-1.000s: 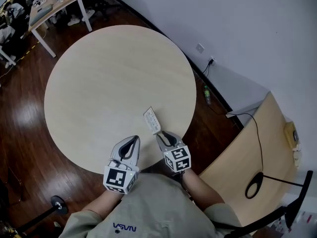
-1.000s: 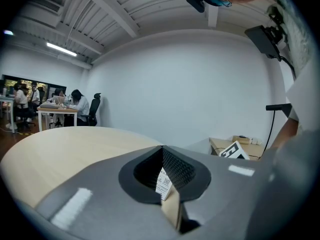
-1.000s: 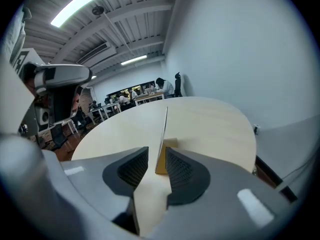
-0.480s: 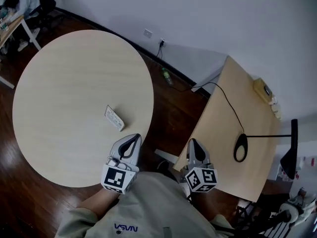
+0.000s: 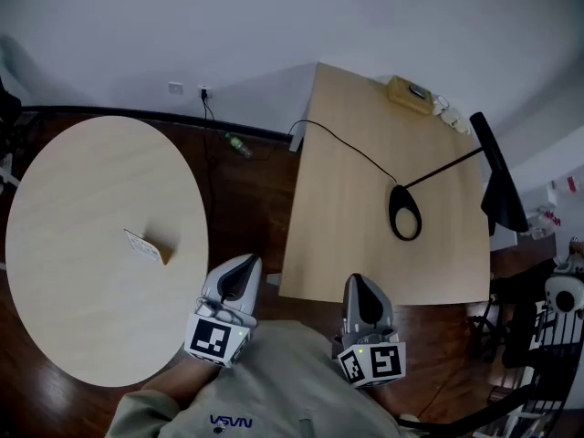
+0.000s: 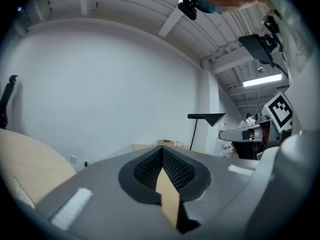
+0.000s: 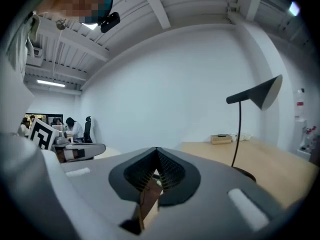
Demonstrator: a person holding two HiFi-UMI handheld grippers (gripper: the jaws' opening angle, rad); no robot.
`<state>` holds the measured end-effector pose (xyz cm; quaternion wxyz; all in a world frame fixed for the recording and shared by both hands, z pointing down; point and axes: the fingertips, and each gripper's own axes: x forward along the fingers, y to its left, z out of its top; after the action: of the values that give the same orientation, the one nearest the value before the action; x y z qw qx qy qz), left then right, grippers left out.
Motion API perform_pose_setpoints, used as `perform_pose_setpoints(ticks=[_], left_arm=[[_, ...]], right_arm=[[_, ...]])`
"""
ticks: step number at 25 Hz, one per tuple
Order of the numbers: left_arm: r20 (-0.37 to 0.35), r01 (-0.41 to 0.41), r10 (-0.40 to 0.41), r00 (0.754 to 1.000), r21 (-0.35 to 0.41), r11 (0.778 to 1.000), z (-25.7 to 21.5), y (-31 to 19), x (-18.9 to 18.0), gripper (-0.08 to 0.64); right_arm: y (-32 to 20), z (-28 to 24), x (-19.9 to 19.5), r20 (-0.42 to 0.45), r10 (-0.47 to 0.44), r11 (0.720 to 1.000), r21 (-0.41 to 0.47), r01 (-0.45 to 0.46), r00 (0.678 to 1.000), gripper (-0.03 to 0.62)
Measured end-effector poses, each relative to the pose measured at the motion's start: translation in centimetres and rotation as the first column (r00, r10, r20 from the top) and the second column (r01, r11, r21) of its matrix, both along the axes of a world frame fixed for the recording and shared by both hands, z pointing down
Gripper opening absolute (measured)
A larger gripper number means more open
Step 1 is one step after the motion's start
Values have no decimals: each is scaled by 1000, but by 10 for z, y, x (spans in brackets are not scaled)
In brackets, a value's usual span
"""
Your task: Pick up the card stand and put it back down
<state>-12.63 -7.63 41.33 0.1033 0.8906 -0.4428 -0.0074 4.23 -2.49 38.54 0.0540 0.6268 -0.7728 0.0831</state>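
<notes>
Round table (image 5: 91, 172): card stand (image 5: 146, 246) diagonal, upper-left to lower-right

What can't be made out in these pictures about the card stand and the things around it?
- Card stand: in the head view it is too small for its print to be read. Neither gripper view shows it clearly, because each gripper's own body fills the lower frame.
- Box at the desk's far corner: head view, too small to identify.
- Small green object on the floor by the wall: head view, too small to identify.
</notes>
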Motion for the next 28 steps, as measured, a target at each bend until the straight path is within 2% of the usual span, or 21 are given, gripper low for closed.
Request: perform_pose_setpoints(ticks=[3, 9, 13, 17, 28], left_arm=[[21, -90, 90, 996, 9, 996, 3, 24, 57, 3], [78, -130, 126, 989, 38, 991, -2, 63, 128, 3], [128, -131, 128, 983, 16, 991, -2, 79, 147, 3], [139, -103, 101, 985, 5, 995, 1, 98, 163, 3], [135, -69, 69, 988, -6, 998, 13, 136, 161, 3]], right_arm=[[30, 9, 38, 4, 18, 1000, -13, -18, 1000, 0], [67, 15, 105, 69, 55, 998, 12, -56, 996, 0], [77, 18, 117, 94, 8, 1000, 1, -8, 995, 0], [85, 21, 129, 105, -37, 999, -6, 37, 994, 0], [113, 30, 134, 104, -54, 998, -5, 55, 993, 0]])
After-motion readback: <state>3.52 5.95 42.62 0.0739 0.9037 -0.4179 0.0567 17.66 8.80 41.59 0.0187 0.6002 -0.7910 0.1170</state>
